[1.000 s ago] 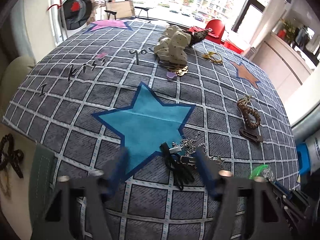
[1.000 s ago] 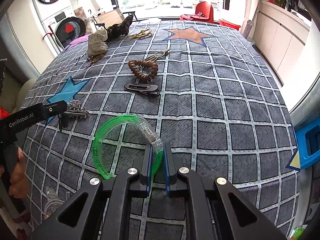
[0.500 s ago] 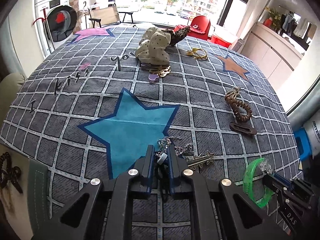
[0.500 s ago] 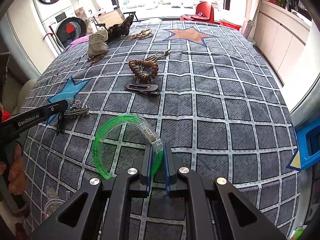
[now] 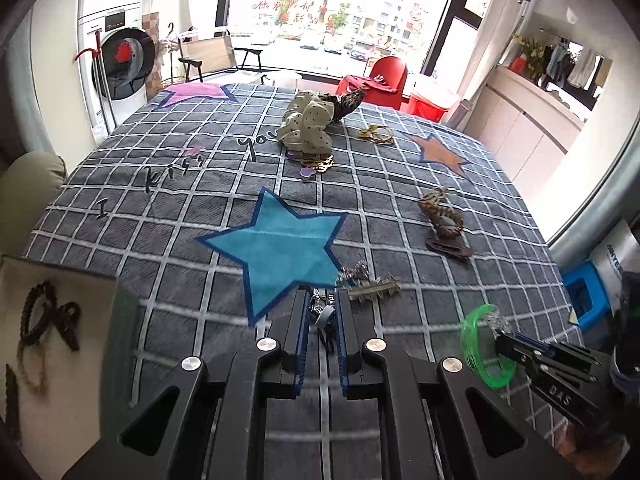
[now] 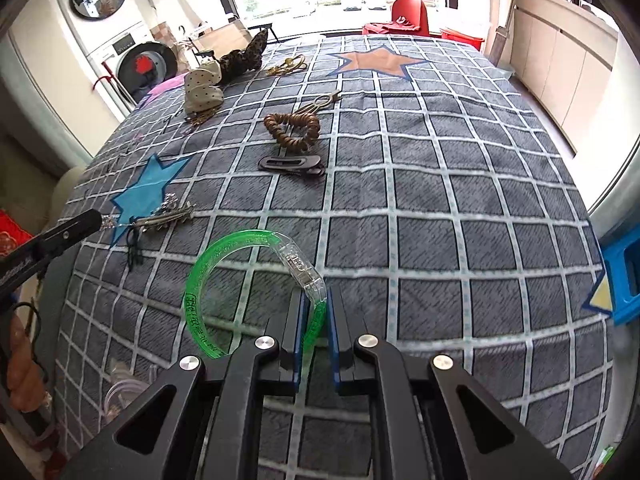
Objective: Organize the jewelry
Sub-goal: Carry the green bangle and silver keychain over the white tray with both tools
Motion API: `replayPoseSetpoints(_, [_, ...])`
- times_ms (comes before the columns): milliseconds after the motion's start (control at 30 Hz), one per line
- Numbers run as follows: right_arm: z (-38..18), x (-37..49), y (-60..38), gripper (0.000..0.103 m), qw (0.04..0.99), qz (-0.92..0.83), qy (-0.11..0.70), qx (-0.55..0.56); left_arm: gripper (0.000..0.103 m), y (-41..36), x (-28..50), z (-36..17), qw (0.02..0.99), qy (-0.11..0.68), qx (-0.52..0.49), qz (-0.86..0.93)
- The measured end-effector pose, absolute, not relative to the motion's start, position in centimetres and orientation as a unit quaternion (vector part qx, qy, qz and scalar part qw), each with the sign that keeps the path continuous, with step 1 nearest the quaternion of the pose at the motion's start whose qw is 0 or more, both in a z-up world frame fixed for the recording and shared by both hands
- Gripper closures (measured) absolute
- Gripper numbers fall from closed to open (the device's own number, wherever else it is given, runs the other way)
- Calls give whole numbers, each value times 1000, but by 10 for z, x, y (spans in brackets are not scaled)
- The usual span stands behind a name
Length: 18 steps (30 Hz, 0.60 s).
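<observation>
My left gripper (image 5: 319, 312) is shut on a tangle of silver chain and black cord (image 5: 322, 318), held just above the grey checked cloth (image 5: 360, 208) near the blue star (image 5: 276, 244). A silver spiked hair clip (image 5: 374, 289) lies just right of it. My right gripper (image 6: 316, 320) is shut on a green translucent bangle (image 6: 208, 276) with a clear clasp. The bangle also shows in the left wrist view (image 5: 476, 344). The left gripper's tip shows in the right wrist view (image 6: 80, 224), with the chain stretched from it to the clip (image 6: 168, 218).
A brown coil hair tie (image 6: 294, 132) and a dark flat clip (image 6: 290, 164) lie mid-cloth. A cream dotted scrunchie (image 5: 306, 124), gold pieces (image 5: 376, 133) and a leopard bow lie farther back. A cream box (image 5: 44, 344) with dark hair ties stands at the left.
My left gripper went from wide open around the chain and cord to shut on them, then lifted and drew back a little. My right gripper has kept still with the bangle.
</observation>
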State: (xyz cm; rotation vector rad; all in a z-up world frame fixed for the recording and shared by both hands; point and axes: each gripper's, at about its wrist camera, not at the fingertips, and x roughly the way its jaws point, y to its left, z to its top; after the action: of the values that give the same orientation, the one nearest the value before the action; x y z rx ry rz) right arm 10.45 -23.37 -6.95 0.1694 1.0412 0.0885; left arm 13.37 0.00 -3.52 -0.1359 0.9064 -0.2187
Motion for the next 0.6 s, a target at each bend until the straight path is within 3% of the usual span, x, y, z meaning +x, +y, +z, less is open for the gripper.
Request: replayPoseSetpoints(600, [-29,69,-197,92,873,77,476,72,89,47,52,-4,904,405,-97,-99])
